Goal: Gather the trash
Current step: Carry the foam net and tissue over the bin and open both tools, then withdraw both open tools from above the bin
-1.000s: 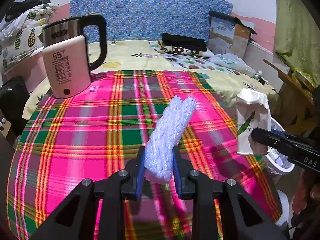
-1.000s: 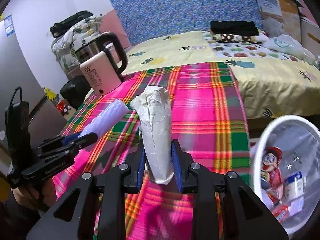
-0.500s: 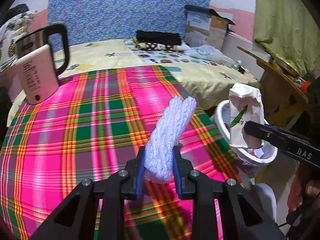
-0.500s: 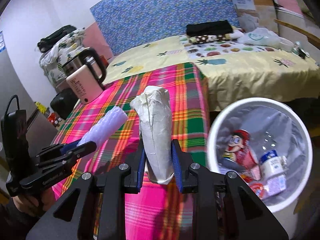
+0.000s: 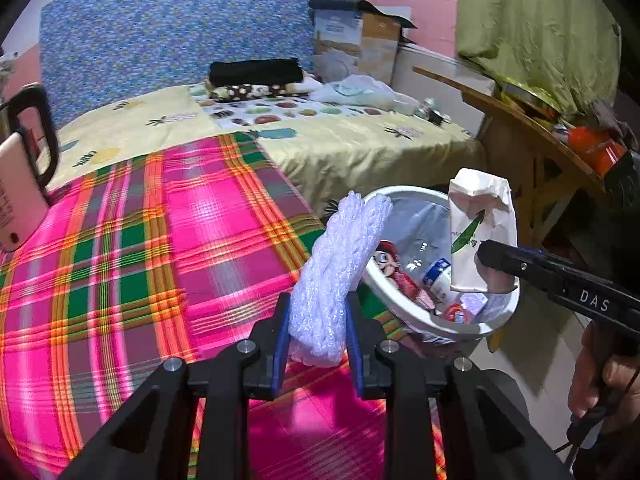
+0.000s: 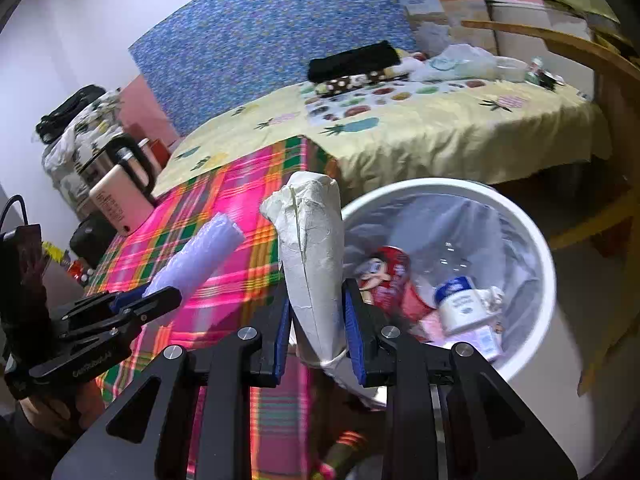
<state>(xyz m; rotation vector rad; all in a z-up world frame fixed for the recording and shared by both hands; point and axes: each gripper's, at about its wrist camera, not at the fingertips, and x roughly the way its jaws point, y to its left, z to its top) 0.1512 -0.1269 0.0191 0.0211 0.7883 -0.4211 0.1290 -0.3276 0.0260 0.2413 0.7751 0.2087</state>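
Left hand-held gripper (image 5: 316,340): its blue pads are clamped on a white foam net roll (image 5: 340,268), which sticks up and leans toward the bin.
Right hand-held gripper (image 6: 316,340): clamped on a crumpled white paper bag (image 6: 314,256), held just beside the bin's rim.
Trash bin (image 6: 536,240): white and round, with a clear liner, on the floor next to the table.
In the bin: a red cartoon wrapper (image 6: 384,276) and a small white bottle (image 6: 460,308).
Table (image 5: 140,248): covered with a pink and green checked cloth.
Kettle (image 6: 116,188): stands at the table's far left side.
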